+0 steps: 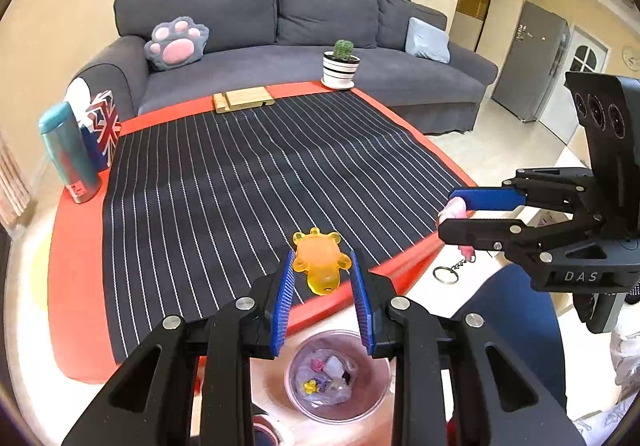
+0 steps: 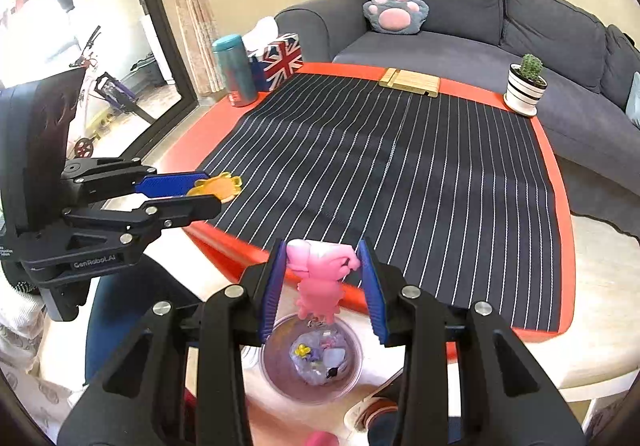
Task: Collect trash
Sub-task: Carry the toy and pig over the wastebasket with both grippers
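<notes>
- Two toys are clamped: your left gripper pinches the orange toy above the table's near edge; your right gripper pinches the pink keychain toy, its key ring dangling.
- Below both, the trash bin stands on the floor beside the red table, already holding scraps.
- On the table's far edge stand a potted cactus and a wooden block.

- Desk: red top, carrying a dark pinstriped cloth;
- Far edge: wooden stand; potted cactus;
- Left corner: teal bottle beside Union Jack tissue box;
- Floor: lined bin by the desk's near edge.
</notes>
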The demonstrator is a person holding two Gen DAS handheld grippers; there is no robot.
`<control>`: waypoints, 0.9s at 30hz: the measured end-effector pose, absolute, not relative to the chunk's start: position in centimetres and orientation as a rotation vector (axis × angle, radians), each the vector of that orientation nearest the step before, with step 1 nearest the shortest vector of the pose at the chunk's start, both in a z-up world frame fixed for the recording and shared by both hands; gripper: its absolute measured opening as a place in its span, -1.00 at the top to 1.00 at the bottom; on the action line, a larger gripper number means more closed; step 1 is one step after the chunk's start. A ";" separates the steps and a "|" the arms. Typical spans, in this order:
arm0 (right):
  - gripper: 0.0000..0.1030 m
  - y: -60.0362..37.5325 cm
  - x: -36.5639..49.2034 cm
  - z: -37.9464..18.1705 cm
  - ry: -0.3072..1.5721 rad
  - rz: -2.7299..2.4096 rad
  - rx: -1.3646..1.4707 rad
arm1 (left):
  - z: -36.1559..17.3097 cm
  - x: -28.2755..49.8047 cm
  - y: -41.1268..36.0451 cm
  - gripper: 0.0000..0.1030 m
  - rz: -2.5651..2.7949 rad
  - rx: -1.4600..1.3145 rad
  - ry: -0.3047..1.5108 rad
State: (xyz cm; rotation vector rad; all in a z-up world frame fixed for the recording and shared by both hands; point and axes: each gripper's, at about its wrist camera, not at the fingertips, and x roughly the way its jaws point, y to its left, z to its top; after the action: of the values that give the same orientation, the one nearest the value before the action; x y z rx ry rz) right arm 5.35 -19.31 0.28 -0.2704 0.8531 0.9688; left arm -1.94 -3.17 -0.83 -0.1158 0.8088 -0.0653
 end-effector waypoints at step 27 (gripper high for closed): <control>0.26 -20.1 1.6 -2.8 0.931 1.046 -0.274 | -1.7 -6.6 -4.5 0.47 -0.089 -0.149 0.821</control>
State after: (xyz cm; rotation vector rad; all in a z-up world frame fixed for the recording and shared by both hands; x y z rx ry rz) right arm 1.60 -20.12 -2.84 -0.2738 0.9315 1.0460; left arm -6.56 -4.51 -1.72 -0.1488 0.8213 -0.0888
